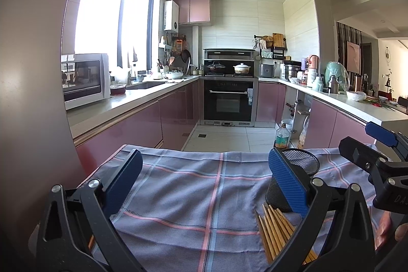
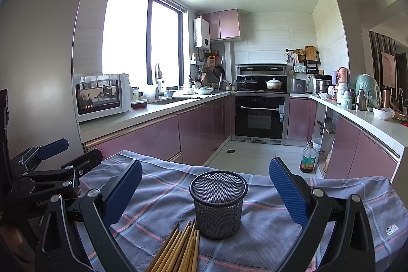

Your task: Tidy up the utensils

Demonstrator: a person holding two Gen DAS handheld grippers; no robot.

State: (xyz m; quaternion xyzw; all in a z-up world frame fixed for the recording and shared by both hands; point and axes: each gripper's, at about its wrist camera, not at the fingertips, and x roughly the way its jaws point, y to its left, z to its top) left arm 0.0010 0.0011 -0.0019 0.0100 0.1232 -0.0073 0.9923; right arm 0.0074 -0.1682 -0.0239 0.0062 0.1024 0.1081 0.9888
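Observation:
A black mesh holder [image 2: 218,203] stands upright and empty on a grey-blue checked cloth [image 2: 163,198]. A bundle of several wooden chopsticks [image 2: 178,249] lies on the cloth just in front of it. My right gripper [image 2: 205,193] is open and empty, with the holder between its blue pads. My left gripper [image 1: 204,182] is open and empty over the bare cloth [image 1: 191,195], left of the holder [image 1: 303,170] and chopsticks [image 1: 274,231]. Each gripper shows in the other's view, the right [image 1: 377,144] and the left [image 2: 58,154].
The cloth covers a small table whose far edge [image 2: 178,163] drops to a tiled kitchen floor. A bottle [image 2: 308,158] stands on the floor by pink cabinets. A microwave [image 2: 100,97] sits on the left counter. An oven [image 2: 260,116] is at the back.

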